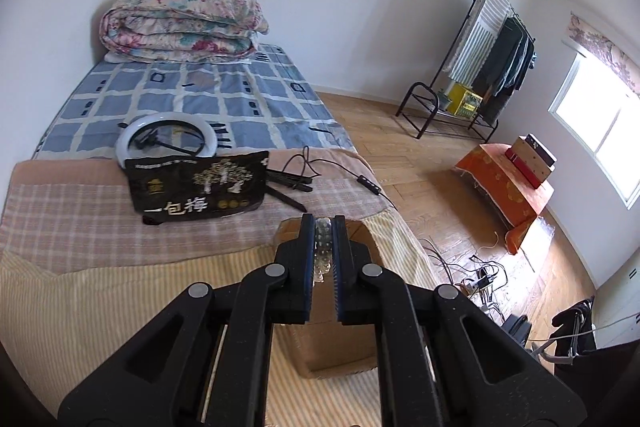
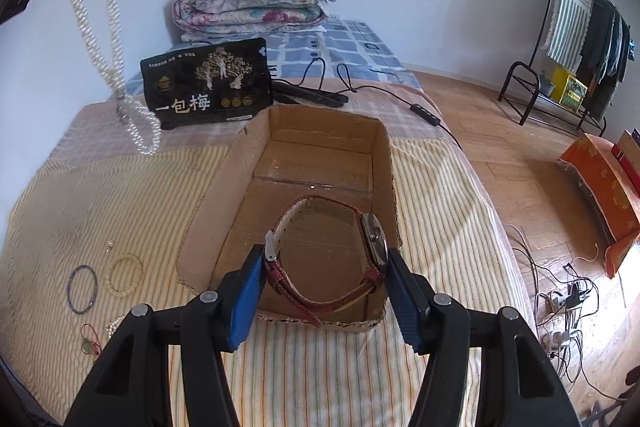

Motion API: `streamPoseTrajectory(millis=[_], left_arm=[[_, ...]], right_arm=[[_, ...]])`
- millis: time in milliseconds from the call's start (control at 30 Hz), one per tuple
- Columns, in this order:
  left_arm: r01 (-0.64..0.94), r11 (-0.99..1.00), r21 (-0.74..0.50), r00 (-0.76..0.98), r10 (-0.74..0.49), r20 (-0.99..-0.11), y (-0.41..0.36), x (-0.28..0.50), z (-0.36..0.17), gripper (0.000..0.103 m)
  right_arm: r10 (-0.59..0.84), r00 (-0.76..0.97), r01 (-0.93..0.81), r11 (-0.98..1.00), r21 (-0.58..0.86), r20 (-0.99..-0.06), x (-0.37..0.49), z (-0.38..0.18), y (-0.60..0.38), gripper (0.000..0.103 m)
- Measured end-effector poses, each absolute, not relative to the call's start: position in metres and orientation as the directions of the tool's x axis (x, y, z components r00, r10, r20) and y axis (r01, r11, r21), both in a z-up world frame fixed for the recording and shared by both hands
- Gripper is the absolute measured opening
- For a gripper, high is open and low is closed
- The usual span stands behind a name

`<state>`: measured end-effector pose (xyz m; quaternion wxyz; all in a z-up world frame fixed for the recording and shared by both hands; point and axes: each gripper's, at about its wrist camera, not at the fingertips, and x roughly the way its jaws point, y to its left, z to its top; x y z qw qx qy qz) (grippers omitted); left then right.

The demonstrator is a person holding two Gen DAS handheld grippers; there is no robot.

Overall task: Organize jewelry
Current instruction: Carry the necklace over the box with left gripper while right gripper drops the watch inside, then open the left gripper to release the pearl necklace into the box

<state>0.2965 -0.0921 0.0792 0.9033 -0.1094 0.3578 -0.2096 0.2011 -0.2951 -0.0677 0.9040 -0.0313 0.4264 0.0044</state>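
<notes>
**Pearls in the left, watch in the right, box between**

While the left hand-held gripper [image 1: 323, 227] is clamped tight on a pearl necklace [image 2: 105, 39], the strand hangs straight down from its tips, its long axis vertical, the doubled loop ending low over the bed [image 2: 328, 367] to the left of the box [image 2: 390, 163]. From the left wrist only a short run of beads shows between the closed pads; the rest is hidden below the fingers.

The right hand-held gripper [image 2: 325, 267] holds a watch [image 2: 332, 259] across its width, pads pressing the buckle side on the left and the case on the right. The red woven strap forms an oval loop lying across the jaws, case turned edge-on to the right, so the dial cannot be read. The watch sits above the near end of the open cardboard box, whose long axis runs away from the camera; whether the strap touches the box floor I cannot tell.

Behind the box leans a black bag [image 2: 208, 83] printed with a gold tree and the characters 一包梅; the smaller lines of text are too fine to read.

On the striped cover at lower left lie a blue bangle [image 2: 82, 289], a pale bead bracelet [image 2: 126, 275] and a red cord charm [image 2: 90, 341], the last partly cut off by the gripper's arm.
</notes>
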Motion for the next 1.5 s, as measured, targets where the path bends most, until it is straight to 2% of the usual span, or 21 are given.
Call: streamPoseTrajectory(millis=[433, 867, 933, 1000, 1067, 1100, 1133, 1500], left_arm=[[0.324, 0.907, -0.269, 0.575, -0.415, -0.705, -0.178, 0.335, 0.015, 0.005], [0.328, 0.926, -0.184, 0.551, -0.346, -0.759, -0.201, 0.343, -0.019, 0.006], [0.331, 0.925, -0.186, 0.549, -0.349, -0.759, -0.202, 0.344, -0.019, 0.006], [0.325, 0.927, -0.188, 0.551, -0.347, -0.759, -0.200, 0.344, -0.018, 0.006], [0.316, 0.929, -0.191, 0.531, -0.340, -0.776, -0.199, 0.345, -0.018, 0.014], [0.315, 0.929, -0.193, 0.528, -0.341, -0.778, -0.198, 0.345, -0.018, 0.031], [0.315, 0.929, -0.193, 0.534, -0.342, -0.774, -0.196, 0.344, -0.017, 0.040], [0.283, 0.946, -0.161, 0.588, -0.304, -0.750, -0.163, 0.323, 0.002, 0.041]], right_arm=[[-0.021, 0.605, -0.030, 0.998, -0.049, -0.796, 0.210, -0.082, -0.294, 0.060], [-0.002, 0.598, -0.019, 1.000, -0.017, -0.802, 0.214, -0.088, -0.302, 0.061], [0.003, 0.608, -0.022, 1.000, -0.013, -0.794, 0.213, -0.086, -0.302, 0.063], [-0.008, 0.624, -0.023, 0.999, -0.029, -0.781, 0.212, -0.083, -0.300, 0.079], [-0.021, 0.648, -0.023, 0.999, -0.048, -0.761, 0.209, -0.078, -0.296, 0.086], [-0.020, 0.653, -0.027, 0.998, -0.050, -0.757, 0.208, -0.076, -0.295, 0.086], [-0.017, 0.655, -0.031, 0.998, -0.049, -0.755, 0.207, -0.074, -0.294, 0.086], [-0.008, 0.677, -0.051, 0.997, -0.059, -0.735, 0.198, -0.062, -0.282, 0.088]])
